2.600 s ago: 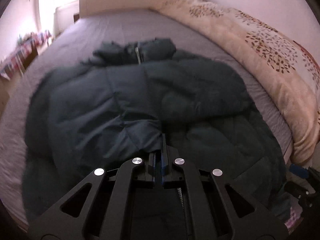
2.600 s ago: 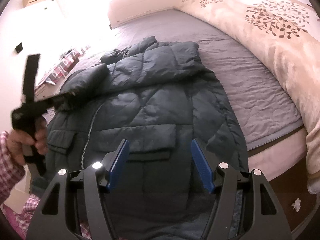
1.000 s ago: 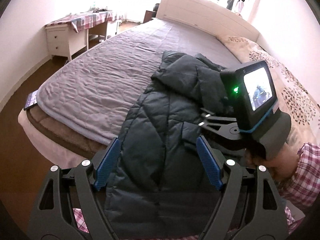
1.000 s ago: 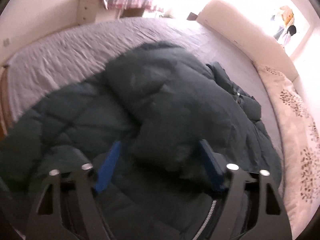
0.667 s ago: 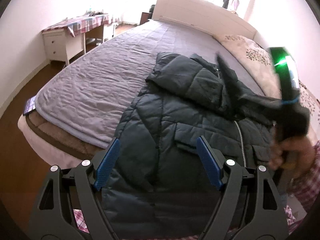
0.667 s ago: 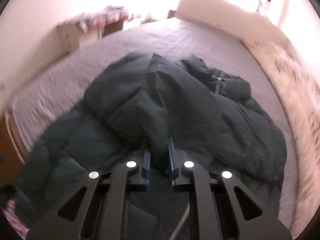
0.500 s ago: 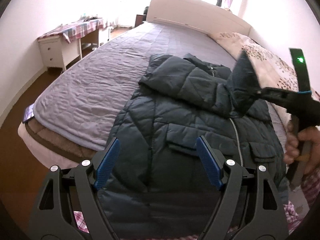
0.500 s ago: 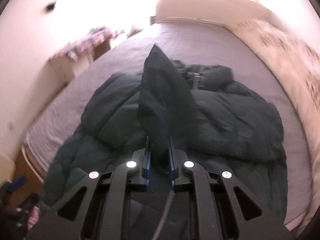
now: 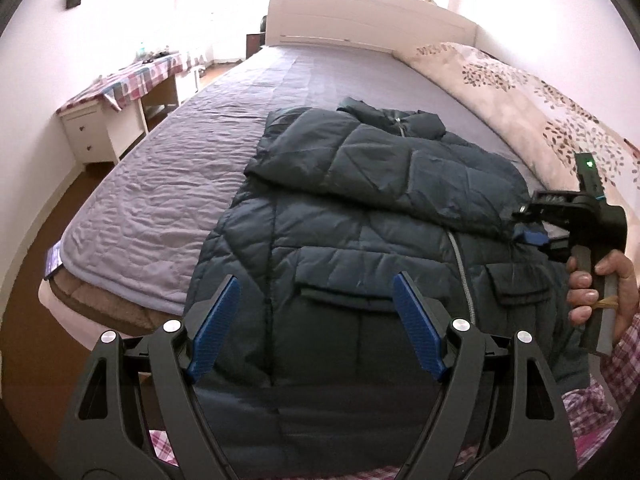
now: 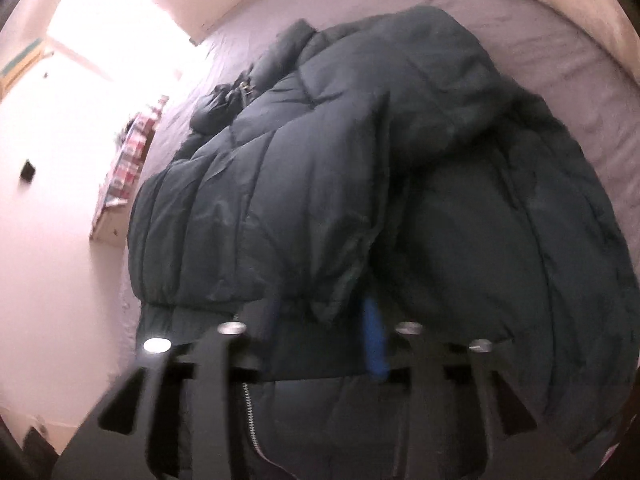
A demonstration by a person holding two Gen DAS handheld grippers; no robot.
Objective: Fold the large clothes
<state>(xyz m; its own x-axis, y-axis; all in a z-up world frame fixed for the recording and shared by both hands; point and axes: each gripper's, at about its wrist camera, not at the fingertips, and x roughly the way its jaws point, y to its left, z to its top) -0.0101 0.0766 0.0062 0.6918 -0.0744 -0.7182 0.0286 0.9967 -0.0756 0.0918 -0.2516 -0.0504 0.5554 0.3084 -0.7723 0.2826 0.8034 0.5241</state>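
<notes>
Across the near end of the grey bed [image 9: 168, 184], the dark puffer jacket [image 9: 360, 240] is lying zipped, front up, w/ one sleeve [image 9: 384, 168] crossing the chest toward the right side. Right gripper [image 10: 320, 320] is sitting at the sleeve's cuff w/ fabric bunched between its parted jaws; whether it's pinching can't be told. Left gripper [image 9: 316, 320] is hovering wide open, holding nothing, over the near hem. Sleeve-folding step seems underway; next probably needs letting the cuff go & taking the hem.
</notes>
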